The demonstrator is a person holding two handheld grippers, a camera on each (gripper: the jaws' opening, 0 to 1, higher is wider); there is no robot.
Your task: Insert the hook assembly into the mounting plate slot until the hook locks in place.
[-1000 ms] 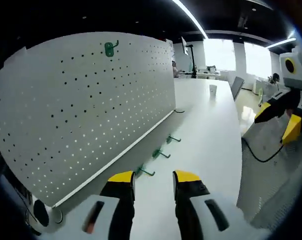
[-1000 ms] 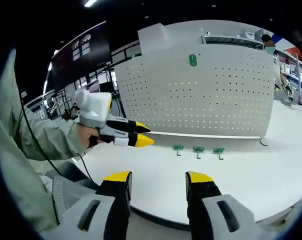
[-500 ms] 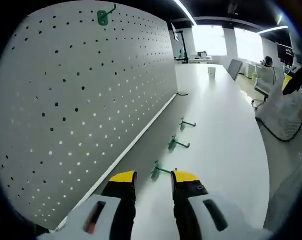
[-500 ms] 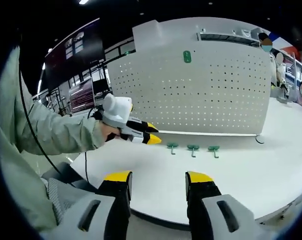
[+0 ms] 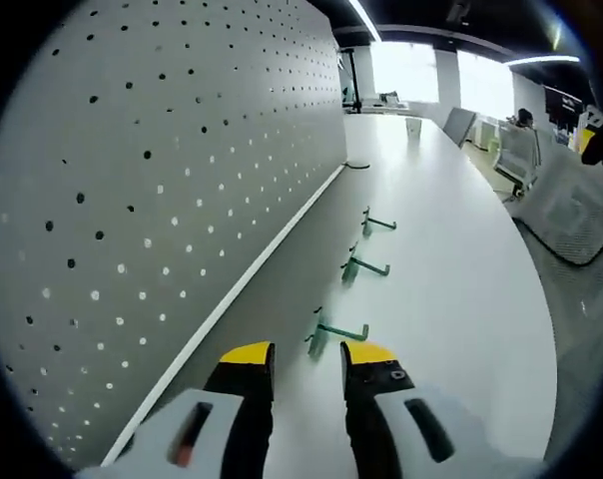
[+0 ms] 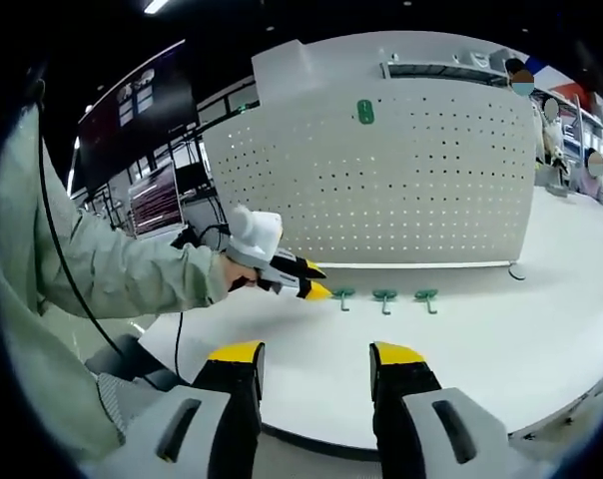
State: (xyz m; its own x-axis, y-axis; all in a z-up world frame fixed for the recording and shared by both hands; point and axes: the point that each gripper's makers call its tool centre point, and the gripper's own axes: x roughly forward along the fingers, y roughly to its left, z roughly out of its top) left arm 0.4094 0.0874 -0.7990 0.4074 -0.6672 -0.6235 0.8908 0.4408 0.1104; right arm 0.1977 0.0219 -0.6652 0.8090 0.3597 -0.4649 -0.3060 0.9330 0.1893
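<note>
Left tongs [image 5: 306,356]: released, yellow-tipped jaws apart and low over the desk; the nearest green hook lies just beyond the tips, in line with the gap. In the right gripper view these tongs [image 6: 318,290] reach in from the left, held by a person's hand [image 6: 238,276] in a pale green sleeve [image 6: 132,284], tips just beside the leftmost hook.
Right tongs [image 6: 313,354]: released, jaws apart with nothing between them, held back at the near edge of the desk, well apart from the hooks.
Nearest hook [image 5: 333,332]: green, lying on the desk close to the foot of the pegboard; it is the leftmost one [image 6: 343,295] in the right gripper view.
Middle hook [image 5: 360,267]: lying further along the same row [image 6: 384,296].
Far hook [image 5: 374,223]: last in the row [image 6: 425,295], also beside the board's foot.
Pegboard [image 5: 172,170]: white perforated panel standing upright along the desk [image 6: 421,180].
Mounted hook [image 6: 363,112]: a green one already hanging high on the board.
Desk [image 5: 451,249]: white and long.
</note>
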